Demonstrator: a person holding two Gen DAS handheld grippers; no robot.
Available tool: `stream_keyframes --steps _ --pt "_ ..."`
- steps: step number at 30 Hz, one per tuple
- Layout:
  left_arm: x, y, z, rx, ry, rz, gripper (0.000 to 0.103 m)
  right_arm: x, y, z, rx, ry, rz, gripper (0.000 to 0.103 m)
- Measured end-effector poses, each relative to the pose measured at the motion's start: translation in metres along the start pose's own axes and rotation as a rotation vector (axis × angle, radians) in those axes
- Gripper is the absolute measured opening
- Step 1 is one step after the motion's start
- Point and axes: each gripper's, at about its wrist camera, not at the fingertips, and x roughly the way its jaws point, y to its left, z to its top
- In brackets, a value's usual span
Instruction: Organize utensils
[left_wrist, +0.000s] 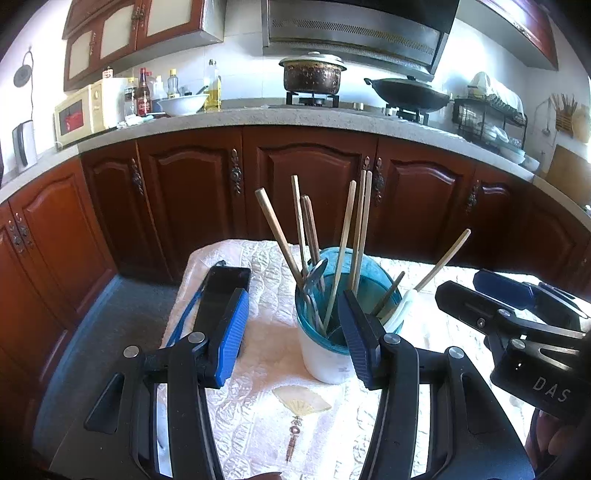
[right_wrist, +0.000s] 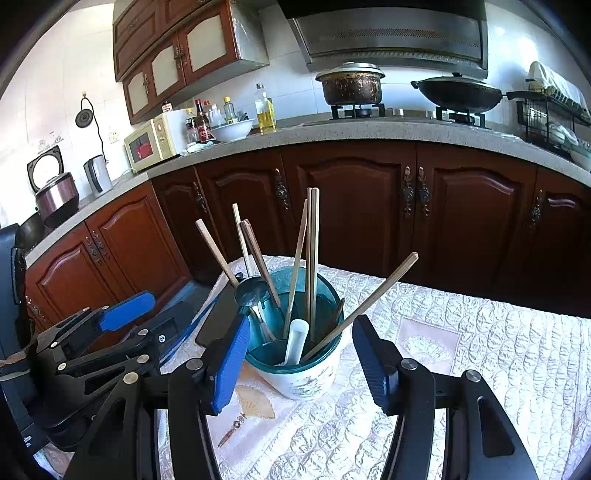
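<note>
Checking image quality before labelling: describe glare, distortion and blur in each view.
Left wrist view: sun glare washes out the quilted cloth beside the utensil holder; countertop bows from fisheye. Right wrist view: sharper, cloth bright but readable, corners vignetted black.

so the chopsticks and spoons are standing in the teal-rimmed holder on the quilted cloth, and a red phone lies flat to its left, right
Not quite: the phone lying flat to the left of the holder is black, not red, as the left wrist view shows. The rest holds: the chopsticks and spoons stand in the teal-rimmed holder on the quilted cloth.
</note>
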Motion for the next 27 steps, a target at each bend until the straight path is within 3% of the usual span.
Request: stream_keyframes --steps 27 --pt "-0.0008 -0.0041 -0.0024 0.017 -0.008 0.018 0.05 0.0024 0.0024 0.0001 -0.002 0.002 0.005 0.057"
